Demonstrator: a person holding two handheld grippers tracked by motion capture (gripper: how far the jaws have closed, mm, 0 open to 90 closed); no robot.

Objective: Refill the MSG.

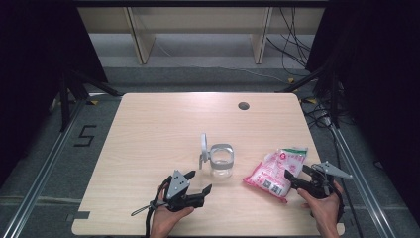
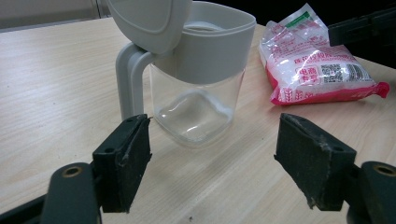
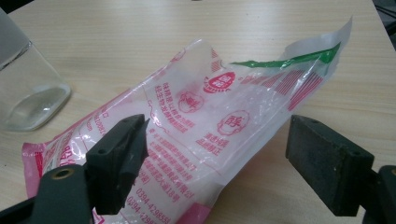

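Observation:
A clear jar [image 1: 220,161] with a grey rim and handle stands mid-table, its grey lid [image 1: 203,145] flipped up. In the left gripper view the jar [image 2: 196,93] looks empty and stands just beyond my open left gripper [image 2: 212,140]. That left gripper [image 1: 200,181] sits near the front edge and points at the jar. A pink and white bag [image 1: 275,173] of white grains lies to the right of the jar. My right gripper [image 1: 296,171] stands open at the bag's near right end. Seen from the right gripper [image 3: 217,140], the bag [image 3: 210,121] lies ahead between the jaws, and the pads do not press it.
The light wooden table [image 1: 163,124] has a round cable hole [image 1: 243,105] at the back right and a notch at the front left corner. Wooden frame legs and floor cables lie beyond the far edge. Dark curtains hang on both sides.

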